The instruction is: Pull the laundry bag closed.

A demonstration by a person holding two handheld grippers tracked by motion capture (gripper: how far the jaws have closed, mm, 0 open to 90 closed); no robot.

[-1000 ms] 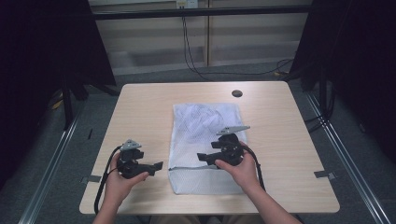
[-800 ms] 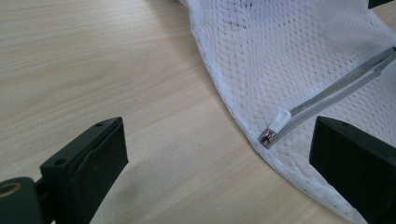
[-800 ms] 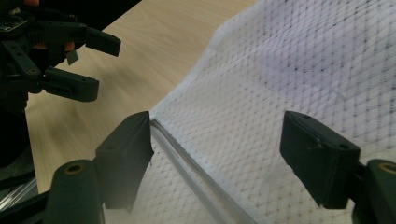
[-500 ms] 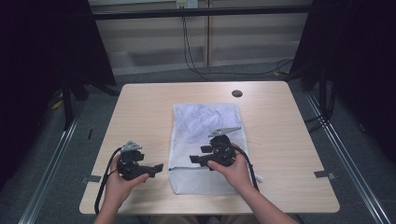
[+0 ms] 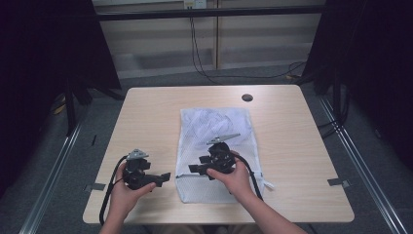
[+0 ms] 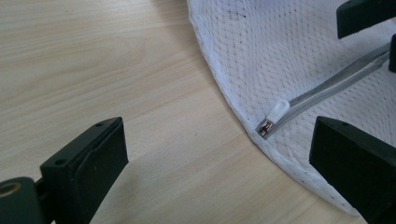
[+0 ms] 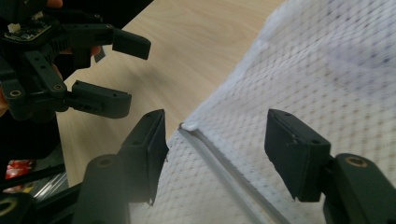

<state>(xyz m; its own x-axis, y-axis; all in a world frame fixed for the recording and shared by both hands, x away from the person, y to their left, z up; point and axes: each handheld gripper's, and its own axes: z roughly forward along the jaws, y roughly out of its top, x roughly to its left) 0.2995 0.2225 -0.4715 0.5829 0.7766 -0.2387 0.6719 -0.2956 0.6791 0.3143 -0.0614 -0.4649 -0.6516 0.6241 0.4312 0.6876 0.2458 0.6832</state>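
A white mesh zip bag (image 5: 219,141) lies flat in the middle of the wooden table (image 5: 302,146). Its zipper runs along the near end, with the white pull (image 6: 276,113) at the bag's near left corner. My left gripper (image 5: 164,178) rests open on the bare wood just left of that corner, and the pull sits between its jaws, untouched. My right gripper (image 5: 194,169) hovers over the bag's near left part, pointing left. Its jaws have just been closing and stand half open astride the zipper (image 7: 219,163); the pads touch nothing. The left gripper (image 7: 139,73) faces it.
A small dark round hole (image 5: 247,97) sits near the table's far edge. Grey tape tabs (image 5: 338,182) mark the table's sides. Cables (image 5: 253,170) trail from both grippers toward the near edge. Bare wood lies left and right of the bag.
My right gripper has slid left and slightly nearer across the bag toward its near left corner, and its jaws have narrowed. The left gripper has stayed put.
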